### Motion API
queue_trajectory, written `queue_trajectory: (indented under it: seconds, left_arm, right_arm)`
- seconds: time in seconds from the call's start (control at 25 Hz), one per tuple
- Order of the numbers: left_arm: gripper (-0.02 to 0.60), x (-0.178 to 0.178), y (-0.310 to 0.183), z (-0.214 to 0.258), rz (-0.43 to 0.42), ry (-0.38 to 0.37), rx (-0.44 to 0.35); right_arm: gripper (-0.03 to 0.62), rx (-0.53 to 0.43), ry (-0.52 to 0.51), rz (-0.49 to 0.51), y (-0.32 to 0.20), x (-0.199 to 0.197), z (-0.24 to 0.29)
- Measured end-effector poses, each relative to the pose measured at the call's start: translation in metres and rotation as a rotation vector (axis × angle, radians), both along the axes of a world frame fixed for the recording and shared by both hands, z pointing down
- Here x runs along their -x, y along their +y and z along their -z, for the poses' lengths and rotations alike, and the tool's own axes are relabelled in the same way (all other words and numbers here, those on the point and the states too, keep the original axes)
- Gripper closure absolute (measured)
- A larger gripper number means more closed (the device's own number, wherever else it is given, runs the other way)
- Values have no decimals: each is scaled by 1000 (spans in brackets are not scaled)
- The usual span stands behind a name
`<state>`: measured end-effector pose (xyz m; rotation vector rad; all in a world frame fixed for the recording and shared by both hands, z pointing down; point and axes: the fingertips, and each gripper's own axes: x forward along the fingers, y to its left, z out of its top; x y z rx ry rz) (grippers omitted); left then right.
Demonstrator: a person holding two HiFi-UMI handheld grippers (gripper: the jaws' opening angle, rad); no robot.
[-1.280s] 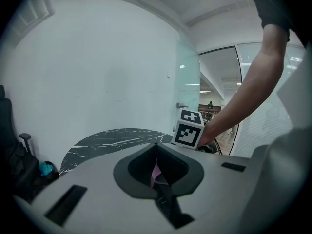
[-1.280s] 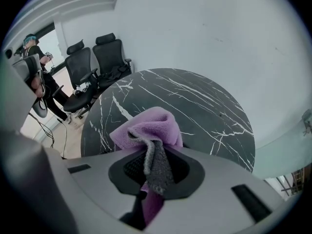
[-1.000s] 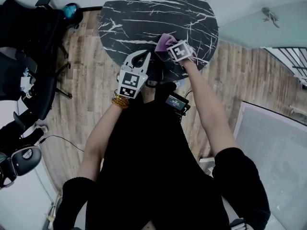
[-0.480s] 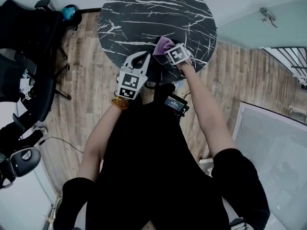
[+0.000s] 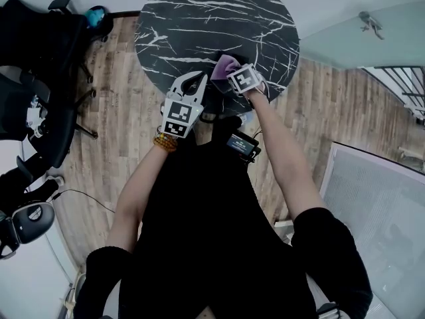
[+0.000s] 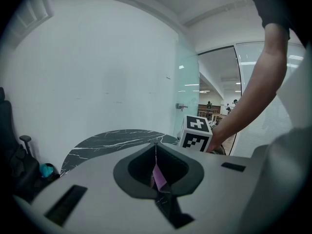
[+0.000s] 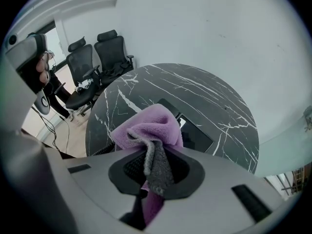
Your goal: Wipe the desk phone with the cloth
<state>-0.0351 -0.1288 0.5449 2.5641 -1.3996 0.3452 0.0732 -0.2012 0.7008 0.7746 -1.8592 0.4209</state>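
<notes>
Left gripper (image 6: 156,146), fingers together

Marble table (image 5: 199,18), wood floor (image 5: 123,128), office chairs (image 5: 40,42)
</notes>
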Motion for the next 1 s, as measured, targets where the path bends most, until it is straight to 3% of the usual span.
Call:
queue_trajectory:
  seconds: [0.44, 0.6, 0.72, 0.84, 1.0]
  left_arm:
    - [563, -27, -42, 15, -12, 14, -23]
    - [563, -35, -56, 19, -5, 20, -20]
    - [563, -41, -53, 15, -9, 25, -6]
    - [563, -44, -46, 7, -21, 18, 9]
    - [563, -43, -43, -2, -18, 13, 27]
  right_arm:
    - [534, -38, 16, -25, -5, -7, -11]
    - [534, 73, -18, -50, 18, -1, -19]
    - [534, 80, -24, -52, 20, -1, -20]
    - [534, 4, -17, -37, 5, -2, -16]
    - [534, -4, 9, -49, 5, -8, -16]
